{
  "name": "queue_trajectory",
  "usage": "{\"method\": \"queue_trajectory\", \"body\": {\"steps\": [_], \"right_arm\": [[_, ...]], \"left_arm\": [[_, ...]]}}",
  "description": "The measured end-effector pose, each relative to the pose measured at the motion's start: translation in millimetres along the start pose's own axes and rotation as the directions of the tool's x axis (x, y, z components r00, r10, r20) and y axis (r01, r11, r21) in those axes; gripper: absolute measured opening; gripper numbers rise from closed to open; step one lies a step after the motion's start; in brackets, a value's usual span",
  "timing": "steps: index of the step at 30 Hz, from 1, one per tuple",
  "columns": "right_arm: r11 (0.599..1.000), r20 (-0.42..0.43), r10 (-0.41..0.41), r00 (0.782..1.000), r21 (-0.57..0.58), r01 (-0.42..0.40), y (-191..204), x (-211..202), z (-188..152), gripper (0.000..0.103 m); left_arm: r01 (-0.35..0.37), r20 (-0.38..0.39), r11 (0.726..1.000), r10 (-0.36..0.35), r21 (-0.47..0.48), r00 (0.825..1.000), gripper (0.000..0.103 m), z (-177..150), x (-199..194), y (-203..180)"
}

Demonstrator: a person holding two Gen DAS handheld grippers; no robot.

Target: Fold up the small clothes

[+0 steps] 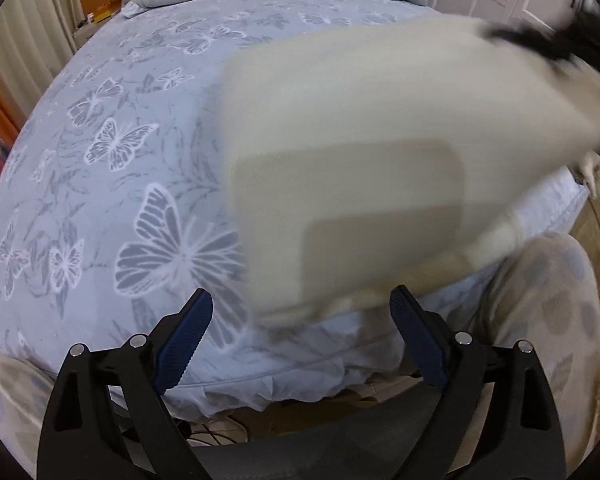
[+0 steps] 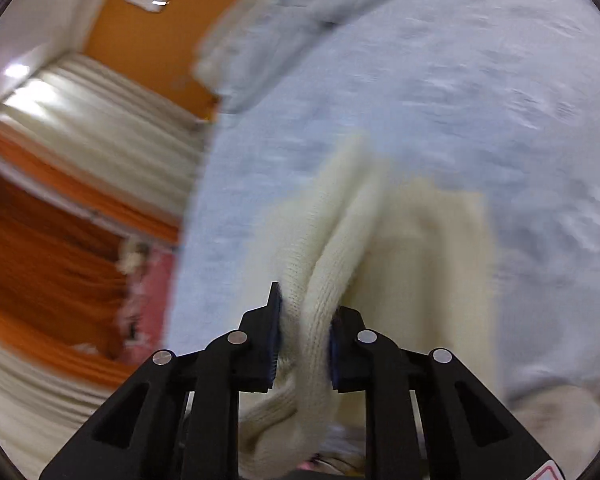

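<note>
Butterfly-print bed point(image 1: 100, 184) carries the work; right gripper point(image 2: 304, 344) is clamped on a bunched edge of the cream knit garment point(image 1: 360, 152), lifted above the sheet. Left gripper point(image 1: 300, 320) stands wide, empty. Judged mid-fold; next, lay the edge over squarely

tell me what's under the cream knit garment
The butterfly-print bedsheet lies under the cream knit garment. Whatever sits directly beneath the garment is covered and cannot be seen.

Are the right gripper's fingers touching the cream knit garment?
Touching. The right wrist view shows the cream knit garment bunched between the right gripper, with both blue fingers pressed into the fabric.
</note>
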State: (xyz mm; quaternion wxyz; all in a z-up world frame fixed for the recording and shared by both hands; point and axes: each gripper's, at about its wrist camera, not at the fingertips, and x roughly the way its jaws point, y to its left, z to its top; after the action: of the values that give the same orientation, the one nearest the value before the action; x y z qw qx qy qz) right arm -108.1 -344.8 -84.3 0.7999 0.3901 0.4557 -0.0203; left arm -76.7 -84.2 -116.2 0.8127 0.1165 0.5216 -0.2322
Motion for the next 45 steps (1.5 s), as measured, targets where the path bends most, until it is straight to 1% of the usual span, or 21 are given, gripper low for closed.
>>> {"method": "queue_trajectory", "body": {"steps": [2, 3, 5, 7, 10, 12, 16, 19, 20, 22, 26, 28, 29, 30, 32, 34, 37, 38, 39, 43, 45], "right_arm": [[0.99, -0.114, -0.135, 0.984, 0.018, 0.138, -32, 30, -7, 0.019], [0.988, -0.16, -0.138, 0.977, 0.047, 0.147, -44, 38, -11, 0.02], [0.991, -0.136, -0.106, 0.985, 0.064, 0.116, -41, 28, -7, 0.023], [0.99, -0.113, -0.13, 0.985, 0.045, 0.136, -36, 18, -4, 0.029], [0.987, -0.048, -0.157, 0.987, 0.037, 0.158, -34, -3, 5, 0.034], [0.99, -0.011, -0.127, 0.992, 0.06, 0.127, -39, -10, 20, 0.049], [0.99, -0.027, -0.136, 0.99, 0.034, 0.136, -30, 18, 60, 0.051], [0.991, -0.096, -0.128, 0.987, 0.021, 0.131, -28, 54, 78, 0.053], [0.99, -0.121, -0.138, 0.983, 0.022, 0.142, -29, 69, 83, 0.053], [0.986, -0.111, -0.163, 0.98, -0.045, 0.159, -19, 76, 93, 0.019], [0.993, 0.022, -0.072, 0.997, -0.096, 0.073, -3, 45, 106, 0.014], [0.986, -0.026, -0.154, 0.988, -0.06, 0.152, -28, 65, 108, 0.014], [0.98, -0.102, -0.199, 0.975, -0.041, 0.196, -44, 83, 107, 0.017], [0.983, -0.102, -0.184, 0.978, -0.026, 0.182, -54, 84, 104, 0.02], [0.991, -0.083, -0.129, 0.988, 0.03, 0.132, -56, 63, 103, 0.026], [0.995, -0.026, -0.096, 0.995, 0.034, 0.097, -50, 25, 93, 0.031], [0.998, -0.035, -0.056, 0.998, 0.02, 0.057, -49, -18, 58, 0.036], [0.999, -0.062, -0.037, 0.997, 0.037, 0.039, -53, -25, 37, 0.048], [0.998, -0.088, -0.039, 0.995, 0.044, 0.043, -55, -23, 23, 0.051], [0.994, -0.189, -0.112, 0.976, -0.005, 0.113, -59, -2, -18, 0.047], [0.984, -0.187, -0.179, 0.966, -0.06, 0.17, -52, 2, -28, 0.022]], "left_arm": [[-0.001, -0.025, 1.0, 0.0, -0.018, 1.0, 0.088, 2, 12, 2], [-0.006, -0.039, 1.0, 0.005, -0.027, 0.999, 0.088, 1, 19, 2], [-0.019, -0.063, 0.999, 0.017, -0.03, 0.998, 0.088, 2, 33, 1], [-0.037, -0.077, 0.999, 0.034, -0.036, 0.996, 0.088, 3, 39, 1], [-0.008, -0.092, 0.996, 0.0, -0.088, 0.996, 0.087, 7, 38, 8], [0.017, -0.068, 0.996, -0.023, -0.087, 0.997, 0.087, 8, 26, 8], [0.087, -0.022, 0.994, -0.088, -0.06, 0.996, 0.087, 11, -5, 1], [0.203, 0.034, 0.977, -0.201, -0.059, 0.979, 0.088, 15, -29, -4], [0.216, 0.045, 0.975, -0.213, -0.057, 0.976, 0.089, 16, -34, -4], [0.217, 0.075, 0.975, -0.213, -0.04, 0.974, 0.091, 23, -44, -9], [0.171, 0.048, 0.982, -0.168, -0.083, 0.985, 0.091, 42, -23, -1], [0.15, 0.014, 0.982, -0.149, -0.112, 0.989, 0.091, 46, -7, 4], [0.131, -0.008, 0.984, -0.133, -0.118, 0.991, 0.091, 46, 2, 4], [0.113, -0.037, 0.986, -0.118, -0.12, 0.992, 0.092, 47, 15, 5], [0.093, -0.094, 0.987, -0.105, -0.129, 0.99, 0.092, 45, 40, 7], [0.078, -0.102, 0.987, -0.093, -0.141, 0.99, 0.093, 43, 45, 8], [0.082, -0.098, 0.988, -0.095, -0.133, 0.991, 0.093, 42, 44, 8], [0.081, -0.095, 0.989, -0.093, -0.126, 0.991, 0.093, 42, 44, 8], [0.081, -0.093, 0.989, -0.092, -0.122, 0.991, 0.093, 41, 44, 9], [0.072, -0.081, 0.992, -0.081, -0.102, 0.993, 0.094, 38, 44, 6], [0.059, -0.084, 0.993, -0.068, -0.102, 0.994, 0.094, 40, 45, 7]]}}
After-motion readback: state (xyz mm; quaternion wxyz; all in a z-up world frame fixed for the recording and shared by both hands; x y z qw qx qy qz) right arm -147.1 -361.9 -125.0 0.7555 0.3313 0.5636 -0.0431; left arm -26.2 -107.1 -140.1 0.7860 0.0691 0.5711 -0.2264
